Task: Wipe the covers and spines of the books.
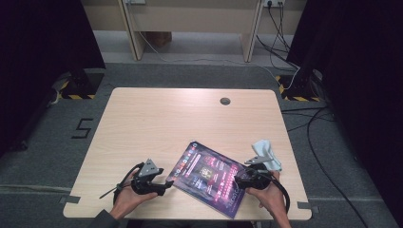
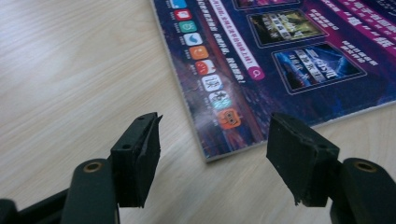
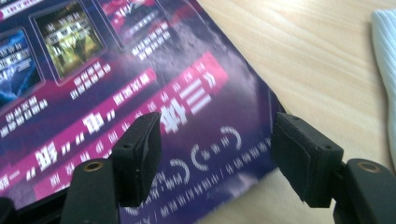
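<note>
A flat book (image 1: 209,177) w/ a dark purple & pink cover lies on the wood counter (image 1: 157,118), near the front edge, a bit right of the middle. It sits turned, one corner pointing far, one corner pointing near.

Left tool (image 1: 164,186) is in the person's left hand (image 1: 128,197), just left of the book's left corner. Its jaws are spread. In the left gripper view that tool (image 2: 212,154) has the book's corner (image 2: 280,56) lying on the counter between the jaws & a bit beyond them, not pinched. Pads (image 2: 140,156) don't touch the cover.

Right tool (image 1: 241,181) is in the right hand (image 1: 271,197), at the book's right side. Jaws spread too. In the right gripper view this tool (image 3: 217,154) is low over the book's edge (image 3: 140,93), w/ the cover under & between the jaws. Can't tell if the pads (image 3: 299,154) touch it; pic is blurry.

A pale blue-white cloth (image 1: 265,153) lies bunched up just right of the book, far side of the right tool, very close to it. It also shows at the right edge of the right gripper view (image 3: 385,70).

Far part of the counter has a small round grey cap (image 1: 225,100). Cables (image 1: 285,33) run on the grey floor (image 1: 190,73) far right.
</note>
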`<state>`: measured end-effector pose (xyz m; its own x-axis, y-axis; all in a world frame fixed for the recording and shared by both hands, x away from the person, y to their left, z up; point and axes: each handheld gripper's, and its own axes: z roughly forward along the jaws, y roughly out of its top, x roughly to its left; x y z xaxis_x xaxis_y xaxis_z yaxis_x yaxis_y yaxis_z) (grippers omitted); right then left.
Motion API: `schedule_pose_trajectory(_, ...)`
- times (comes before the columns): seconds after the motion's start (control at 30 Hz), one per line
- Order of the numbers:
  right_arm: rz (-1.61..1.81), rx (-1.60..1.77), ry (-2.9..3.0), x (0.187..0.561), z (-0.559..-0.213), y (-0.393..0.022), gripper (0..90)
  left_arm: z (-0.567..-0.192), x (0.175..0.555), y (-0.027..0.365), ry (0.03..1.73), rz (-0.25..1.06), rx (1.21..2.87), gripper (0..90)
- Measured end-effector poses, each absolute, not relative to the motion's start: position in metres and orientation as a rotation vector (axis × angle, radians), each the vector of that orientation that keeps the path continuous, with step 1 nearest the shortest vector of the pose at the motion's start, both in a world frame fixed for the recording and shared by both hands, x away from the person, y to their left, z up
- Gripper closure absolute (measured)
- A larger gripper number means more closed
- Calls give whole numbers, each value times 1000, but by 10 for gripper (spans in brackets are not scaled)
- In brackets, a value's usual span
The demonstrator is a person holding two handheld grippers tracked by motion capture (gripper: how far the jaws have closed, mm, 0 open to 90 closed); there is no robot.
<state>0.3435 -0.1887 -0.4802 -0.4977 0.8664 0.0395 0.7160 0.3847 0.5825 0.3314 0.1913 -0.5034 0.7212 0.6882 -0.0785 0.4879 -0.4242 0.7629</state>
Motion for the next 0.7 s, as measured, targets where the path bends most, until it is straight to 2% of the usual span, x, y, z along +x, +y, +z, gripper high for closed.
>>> schedule_pose_trajectory(0.37,734,1452,2350,329,-488,-197,337,-507,341,178,878,283,2123,387)
schedule_pose_trajectory(0.7,766,1452,2341,340,-491,-192,323,-507,336,174,874,288,2170,398)
